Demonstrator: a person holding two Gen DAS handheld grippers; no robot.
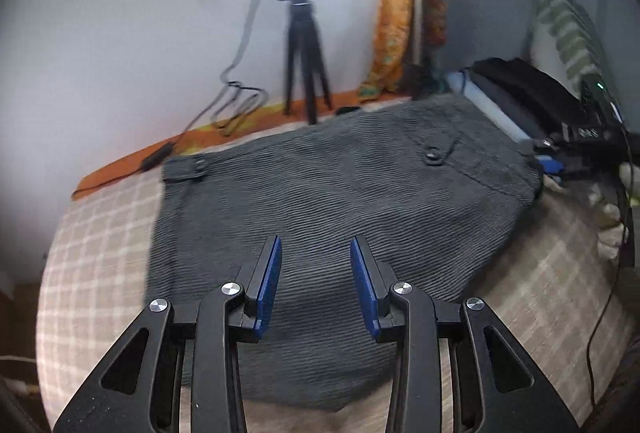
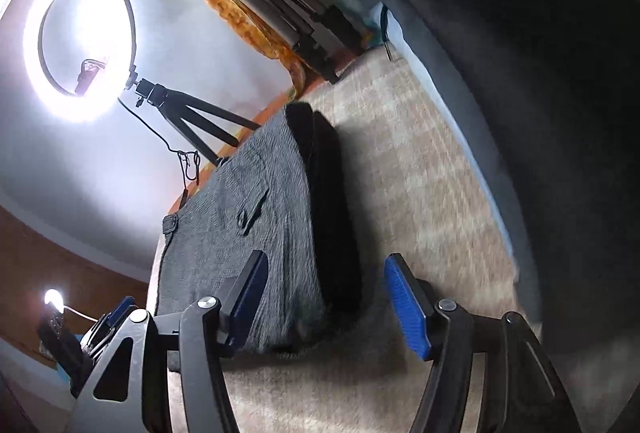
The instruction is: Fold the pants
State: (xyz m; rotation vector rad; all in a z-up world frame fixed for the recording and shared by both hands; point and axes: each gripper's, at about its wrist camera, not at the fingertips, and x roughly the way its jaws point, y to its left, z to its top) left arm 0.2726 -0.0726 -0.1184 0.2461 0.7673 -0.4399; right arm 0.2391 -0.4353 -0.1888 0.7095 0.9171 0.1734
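Grey ribbed pants (image 1: 340,185) lie folded into a broad rectangle on the checked bed cover (image 1: 92,253), with two buttoned flaps along the far side. My left gripper (image 1: 316,245) hovers over the near part of the pants, open, with nothing between its blue pads. In the right wrist view the pants (image 2: 240,233) run away from me, their thick folded edge on the right. My right gripper (image 2: 326,261) stands open and straddles that near right edge; its left finger is over the cloth, its right finger over the bed cover (image 2: 420,193). No pad presses on fabric.
A ring light (image 2: 76,41) on a black tripod (image 1: 304,45) stands at the far edge by the wall, its cable trailing left. An orange cloth (image 1: 400,13) hangs behind. A dark stack of clothes (image 1: 528,93) and a black device with cables sit at the right.
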